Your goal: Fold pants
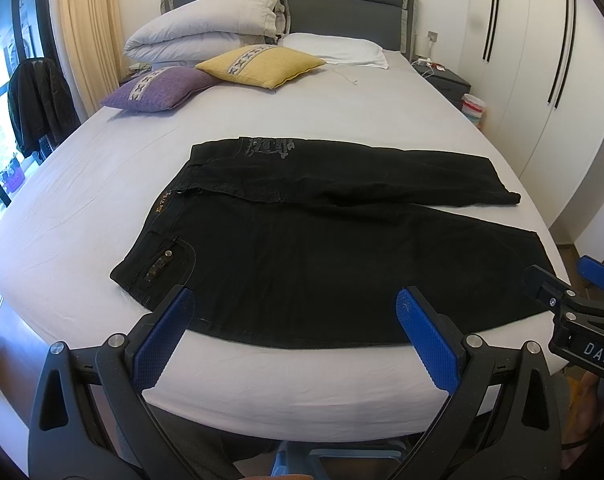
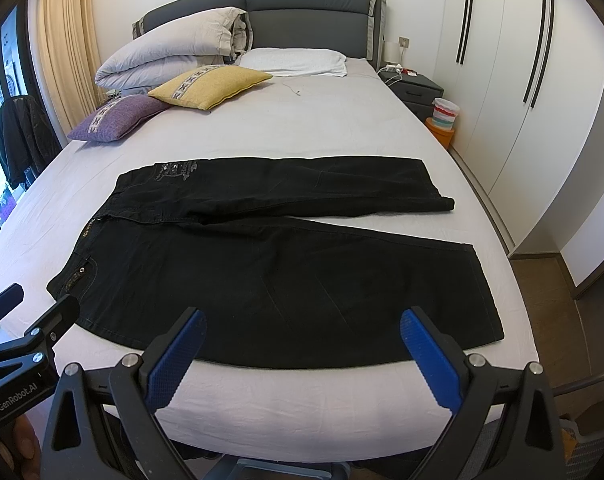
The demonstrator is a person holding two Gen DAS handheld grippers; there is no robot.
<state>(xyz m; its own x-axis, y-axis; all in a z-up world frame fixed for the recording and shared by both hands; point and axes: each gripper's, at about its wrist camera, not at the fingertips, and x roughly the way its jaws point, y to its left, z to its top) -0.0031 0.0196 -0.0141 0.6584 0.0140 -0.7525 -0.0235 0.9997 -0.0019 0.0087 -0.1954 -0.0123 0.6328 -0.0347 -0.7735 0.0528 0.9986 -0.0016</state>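
Black denim pants [image 2: 270, 264] lay flat across the bed's [image 1: 286, 392] near edge, waistband toward its left side, legs splayed and unfolded; left gripper [image 1: 294, 332] and right gripper [image 2: 302, 348] hovered wide apart and empty, so the first fold likely required gripping the near leg.

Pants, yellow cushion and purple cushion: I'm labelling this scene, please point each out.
pants [image 2: 286, 280]: right wrist view, near leg's middle.
yellow cushion [image 2: 218, 86]: right wrist view, top face.
purple cushion [image 1: 170, 90]: left wrist view, top face.
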